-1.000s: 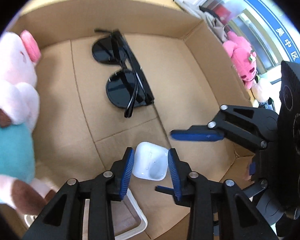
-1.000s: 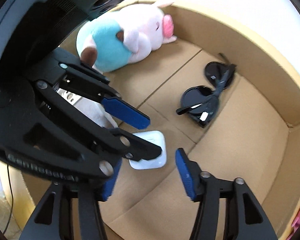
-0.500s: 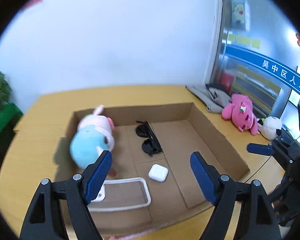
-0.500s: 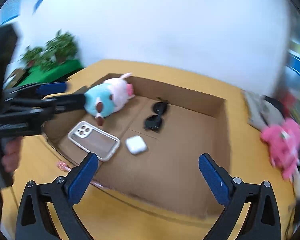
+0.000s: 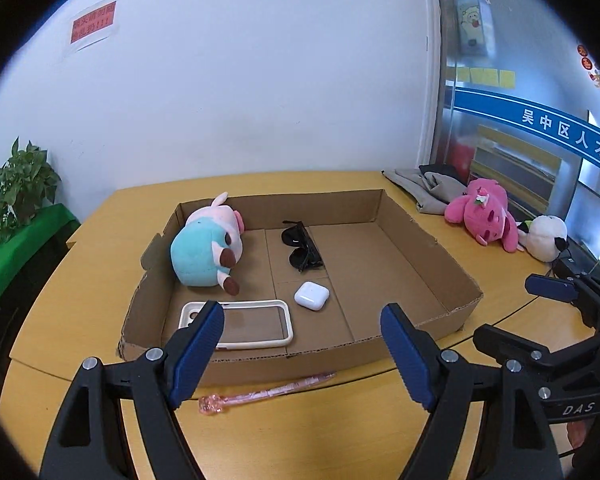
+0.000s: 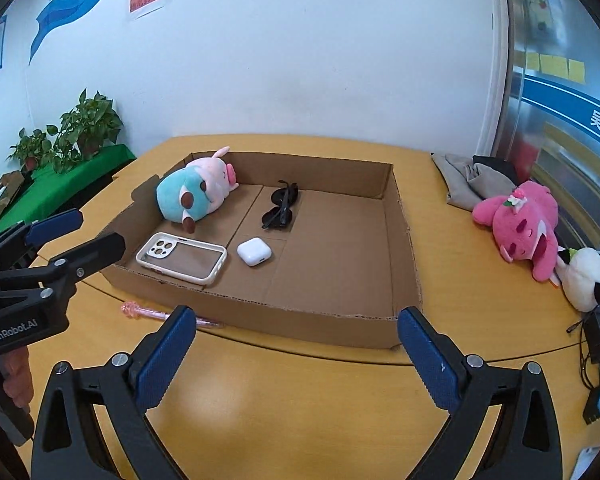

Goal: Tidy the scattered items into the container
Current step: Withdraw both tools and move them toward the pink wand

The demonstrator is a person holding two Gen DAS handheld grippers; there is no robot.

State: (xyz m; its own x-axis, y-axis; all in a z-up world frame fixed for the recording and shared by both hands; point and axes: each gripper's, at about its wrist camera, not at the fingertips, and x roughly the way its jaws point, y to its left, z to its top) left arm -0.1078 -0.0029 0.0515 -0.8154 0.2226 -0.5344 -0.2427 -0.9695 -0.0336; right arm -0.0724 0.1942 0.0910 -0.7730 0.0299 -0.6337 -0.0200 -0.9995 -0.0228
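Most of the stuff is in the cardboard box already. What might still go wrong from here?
1. The thin pink pen lies flat on the yellow table, tight against the shallow cardboard box's front wall; wide fingers may slip off it or shove the box.
2. The pink plush toy and white panda plush sit near the table's right edge beside cables; a careless reach might knock them off.

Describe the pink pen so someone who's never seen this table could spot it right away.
Find the shallow cardboard box on the yellow table. Just outside its near wall lies the pink pen, flat on the wood. It is thin, see-through pink with a knobbly end, the only item left there.
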